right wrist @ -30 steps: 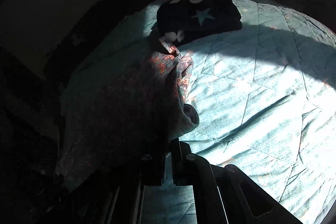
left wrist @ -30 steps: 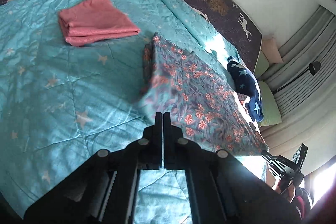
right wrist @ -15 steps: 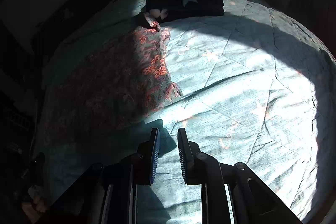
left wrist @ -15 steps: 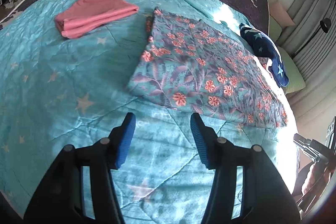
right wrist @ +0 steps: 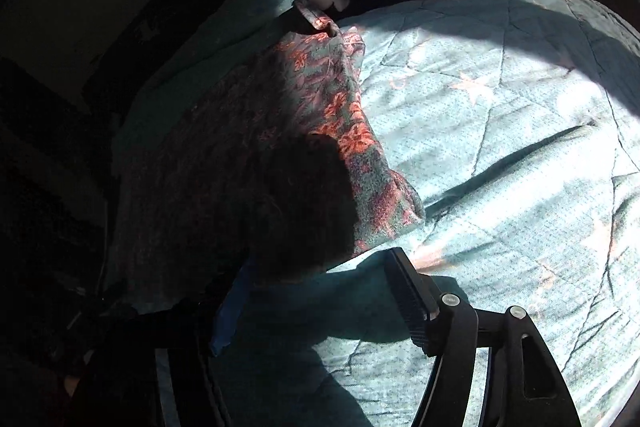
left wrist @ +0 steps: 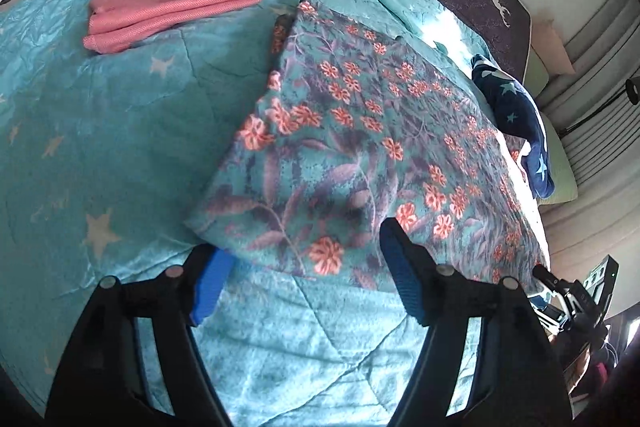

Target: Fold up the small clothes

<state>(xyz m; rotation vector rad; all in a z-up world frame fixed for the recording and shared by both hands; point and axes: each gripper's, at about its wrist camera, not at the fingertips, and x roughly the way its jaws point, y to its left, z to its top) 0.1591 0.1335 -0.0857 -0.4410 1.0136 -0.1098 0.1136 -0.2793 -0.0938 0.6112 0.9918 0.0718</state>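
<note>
Left wrist view looks down close over the near edge of the floral cloth (left wrist: 360, 147), facing far across the teal quilt (left wrist: 100, 147). Right wrist view, low and mostly shadowed, faces the same cloth's right end (right wrist: 340, 115). Both share the navy star item (left wrist: 516, 123).

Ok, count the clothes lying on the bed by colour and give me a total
Pink folded garment: 1
Teal floral garment: 1
Navy star-print garment: 1
Total: 3
</note>
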